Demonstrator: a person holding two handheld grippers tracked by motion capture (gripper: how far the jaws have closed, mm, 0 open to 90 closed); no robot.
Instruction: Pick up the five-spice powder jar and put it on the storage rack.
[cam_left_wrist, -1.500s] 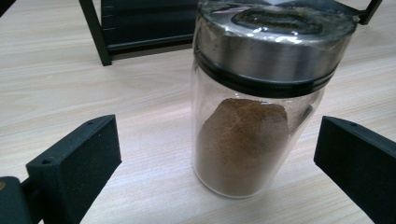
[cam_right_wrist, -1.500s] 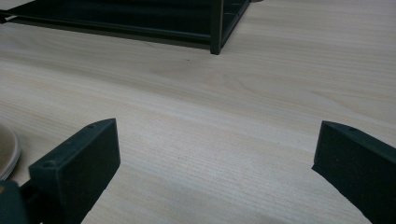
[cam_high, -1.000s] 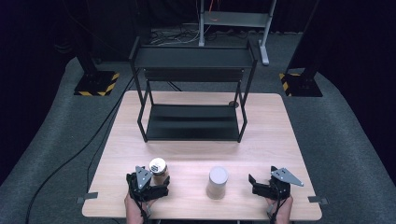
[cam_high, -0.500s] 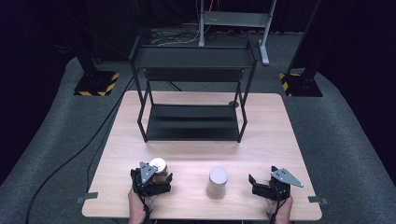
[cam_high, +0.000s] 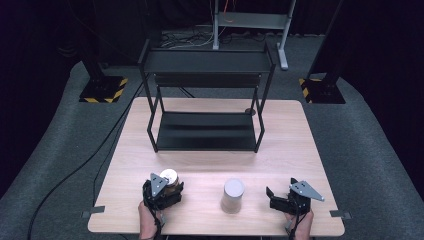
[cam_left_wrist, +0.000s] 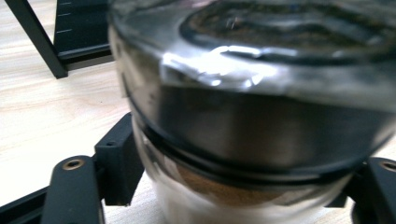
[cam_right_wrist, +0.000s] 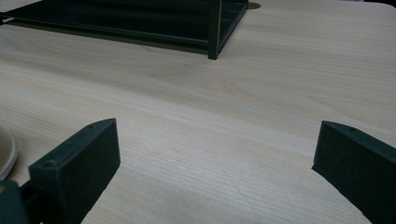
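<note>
A pale wooden table (cam_high: 210, 165) is standing on grey carpet in a dark room, with a black two-tier shelf rack (cam_high: 206, 100) sitting toward its far side. Near the front edge, at the left, the left gripper (cam_high: 167, 190) is closing around a glass jar (cam_high: 169, 178). In the left gripper view the jar (cam_left_wrist: 252, 116) is looming very close, its metal band and dark contents blurred, with the black jaws pressing in on both of its sides low down; the jar appears to be clamped, standing upright on the table or just at it. A second container, a grey cylindrical canister (cam_high: 233, 195), is standing by itself near the front centre, well apart from the jar. At the near right, the right gripper (cam_high: 278, 196) is resting low over bare wood with its jaws spread wide and nothing between them, as the right gripper view confirms; the rack's corner post (cam_right_wrist: 214, 29) is showing far ahead.

The step in hand looks like securing the jar for a lift. The next move probably calls for raising it straight up without tilting, then carrying it forward toward the rack while clearing the lower shelf's front posts.
</note>
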